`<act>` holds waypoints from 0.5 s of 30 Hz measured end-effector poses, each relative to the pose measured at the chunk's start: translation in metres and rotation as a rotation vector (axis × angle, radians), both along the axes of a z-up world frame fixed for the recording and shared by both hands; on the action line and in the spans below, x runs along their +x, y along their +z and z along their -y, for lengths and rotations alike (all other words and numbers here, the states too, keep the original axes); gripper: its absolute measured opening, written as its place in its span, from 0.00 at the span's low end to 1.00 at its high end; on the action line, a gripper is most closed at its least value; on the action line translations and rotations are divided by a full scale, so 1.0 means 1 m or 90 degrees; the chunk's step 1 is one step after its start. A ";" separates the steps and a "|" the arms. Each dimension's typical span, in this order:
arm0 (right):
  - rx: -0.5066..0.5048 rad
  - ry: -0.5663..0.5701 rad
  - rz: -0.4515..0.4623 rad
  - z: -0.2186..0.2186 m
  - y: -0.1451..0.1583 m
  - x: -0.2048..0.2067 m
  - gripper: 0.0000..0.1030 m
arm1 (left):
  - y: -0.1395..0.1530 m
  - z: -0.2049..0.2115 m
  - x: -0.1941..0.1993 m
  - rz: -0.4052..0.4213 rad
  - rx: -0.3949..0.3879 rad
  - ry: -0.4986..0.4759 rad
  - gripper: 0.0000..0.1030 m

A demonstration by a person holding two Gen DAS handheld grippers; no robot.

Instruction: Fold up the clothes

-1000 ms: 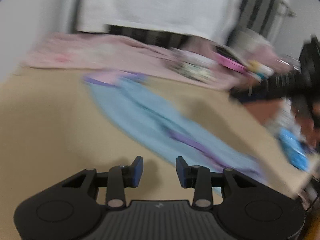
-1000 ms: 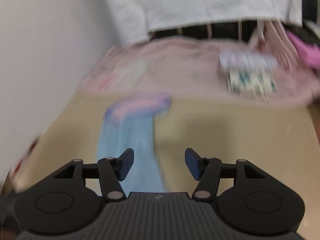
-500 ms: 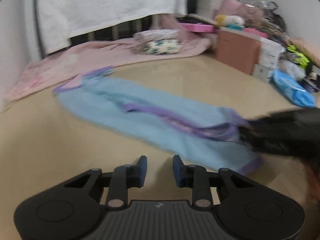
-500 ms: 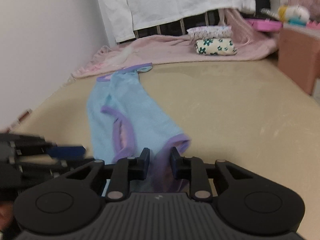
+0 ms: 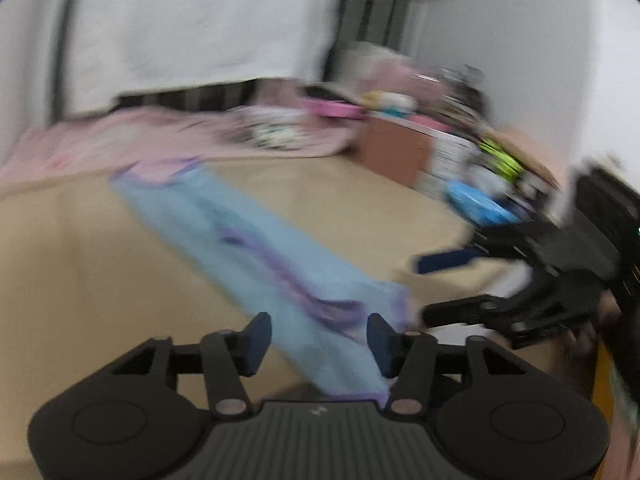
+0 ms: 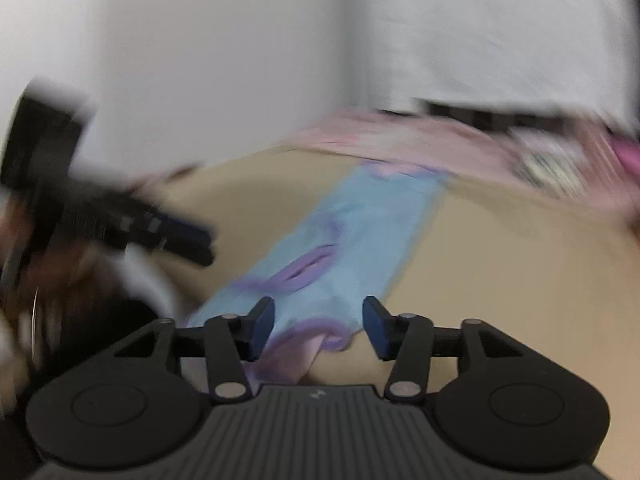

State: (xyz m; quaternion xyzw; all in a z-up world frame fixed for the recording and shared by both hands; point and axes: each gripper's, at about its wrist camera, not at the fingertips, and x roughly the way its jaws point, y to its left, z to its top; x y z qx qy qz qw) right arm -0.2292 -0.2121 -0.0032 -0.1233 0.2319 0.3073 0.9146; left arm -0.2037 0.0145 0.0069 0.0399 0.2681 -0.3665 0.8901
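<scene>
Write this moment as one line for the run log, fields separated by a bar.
step: fold clothes | left gripper: open, over near end of blue garment | right gripper: open, over the same end | garment: flat on beige surface | image: blurred

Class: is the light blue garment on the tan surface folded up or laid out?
Laid out: the light blue garment lies as one long flat strip, not folded into a bundle.

Soft blue cloth garment (image 5: 256, 248); matt, possibly smooth beige surface (image 5: 80, 264)
</scene>
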 end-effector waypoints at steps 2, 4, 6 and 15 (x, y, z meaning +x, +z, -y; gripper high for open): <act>-0.050 0.047 0.010 -0.008 -0.003 0.003 0.51 | -0.007 0.018 -0.004 0.024 0.048 -0.017 0.51; -0.080 0.081 0.005 -0.015 -0.005 0.013 0.51 | -0.016 0.039 -0.005 0.044 0.114 -0.026 0.51; -0.095 0.099 -0.002 -0.017 -0.007 0.022 0.51 | -0.024 0.048 -0.001 0.061 0.155 -0.016 0.50; -0.156 0.143 -0.021 -0.030 -0.020 0.022 0.39 | -0.029 0.042 -0.004 0.082 0.224 -0.044 0.22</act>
